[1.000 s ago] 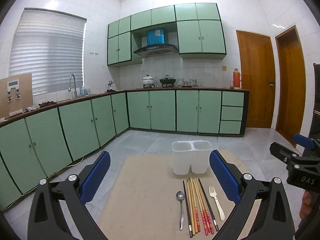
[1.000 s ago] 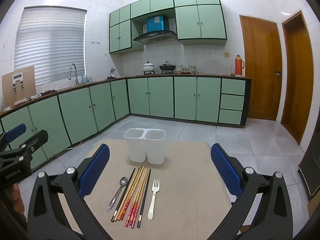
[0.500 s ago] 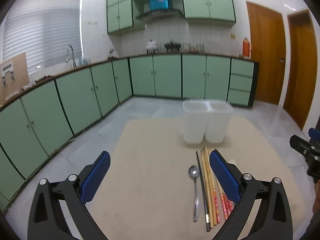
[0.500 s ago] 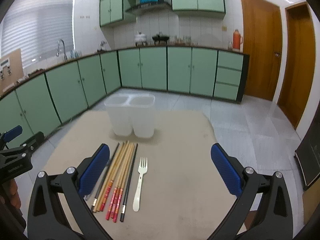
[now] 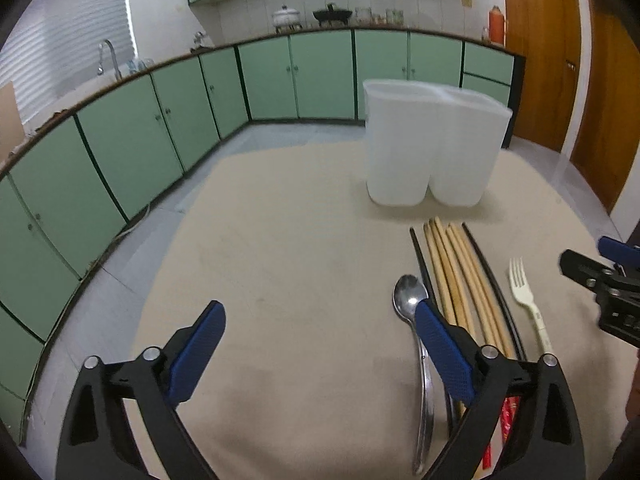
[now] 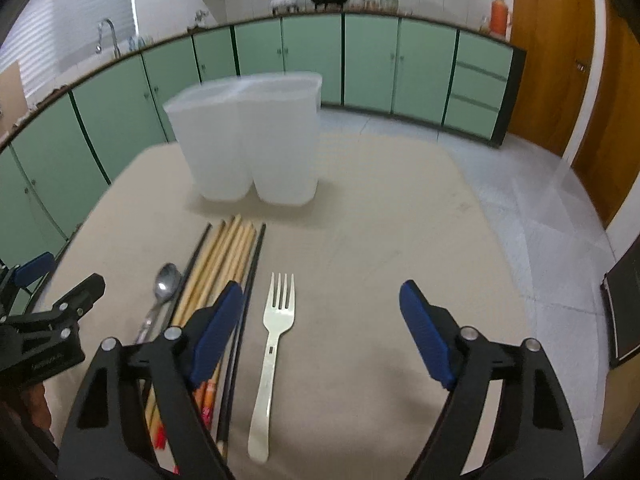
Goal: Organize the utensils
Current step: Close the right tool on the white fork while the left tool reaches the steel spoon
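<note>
No readable text anywhere — any lettering is too blurred; nothing legible.

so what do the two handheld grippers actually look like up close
Both the left gripper and the right gripper have angular black frames with triangular cut-outs and silver round bolt heads. Their fingers carry blue, finely textured pads. The left gripper's side bears small pale lettering, too blurred to read.

left gripper (image 5: 318,320) | blk frame, blue pads, 2 silver screws/arm
</note>
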Available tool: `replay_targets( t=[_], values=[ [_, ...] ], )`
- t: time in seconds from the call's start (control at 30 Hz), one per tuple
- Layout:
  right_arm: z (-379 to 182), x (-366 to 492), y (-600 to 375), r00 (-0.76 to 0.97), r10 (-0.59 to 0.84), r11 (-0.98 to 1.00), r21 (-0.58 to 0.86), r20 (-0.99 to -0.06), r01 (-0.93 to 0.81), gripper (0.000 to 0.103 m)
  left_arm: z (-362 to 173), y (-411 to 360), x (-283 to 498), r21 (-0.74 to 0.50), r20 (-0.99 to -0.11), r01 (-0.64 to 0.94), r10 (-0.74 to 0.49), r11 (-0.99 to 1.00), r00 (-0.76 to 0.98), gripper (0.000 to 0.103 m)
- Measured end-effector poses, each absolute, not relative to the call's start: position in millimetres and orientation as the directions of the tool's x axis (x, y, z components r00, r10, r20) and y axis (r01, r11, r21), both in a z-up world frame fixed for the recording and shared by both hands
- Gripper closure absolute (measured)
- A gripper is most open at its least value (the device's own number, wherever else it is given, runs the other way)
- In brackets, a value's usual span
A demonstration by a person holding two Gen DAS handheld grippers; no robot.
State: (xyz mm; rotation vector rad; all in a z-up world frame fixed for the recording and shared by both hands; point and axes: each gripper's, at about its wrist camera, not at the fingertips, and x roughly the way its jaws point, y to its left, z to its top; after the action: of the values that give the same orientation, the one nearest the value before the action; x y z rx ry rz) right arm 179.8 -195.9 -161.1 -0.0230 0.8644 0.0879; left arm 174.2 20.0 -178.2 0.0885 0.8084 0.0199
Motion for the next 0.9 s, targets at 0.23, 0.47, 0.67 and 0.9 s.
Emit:
replay_targets(
  t=[0.23,0.47,0.67,0.9],
  values=[
    [-198,210,-186,0.556,0.089,0.995,0.049,-0.827,-0.086,0.041,-194,20,187,0.080,-0.755,0.031,0.040,0.996,0.654,0.013],
    [-215,226,-174,0.524,0.053,0.997,0.019,-0.850,-0.071,0.048,-198,18,194,0.056,-0.768,0.054,0.008,0.997,0.640,0.013],
    [-214,222,-162,0.522,0.084,0.991,0.017,-0.849,-0.133,0.083,-201,10,200,0.033,-0.778,0.077,-0.023,0.996,0.628,0.013],
    [-211,215,-168,0.525,0.102,0.990,0.036,-0.845,-0.135,0.084,-210,-2,207,0.050,-0.789,0.098,-0.021,0.994,0.614,0.013]
  ],
)
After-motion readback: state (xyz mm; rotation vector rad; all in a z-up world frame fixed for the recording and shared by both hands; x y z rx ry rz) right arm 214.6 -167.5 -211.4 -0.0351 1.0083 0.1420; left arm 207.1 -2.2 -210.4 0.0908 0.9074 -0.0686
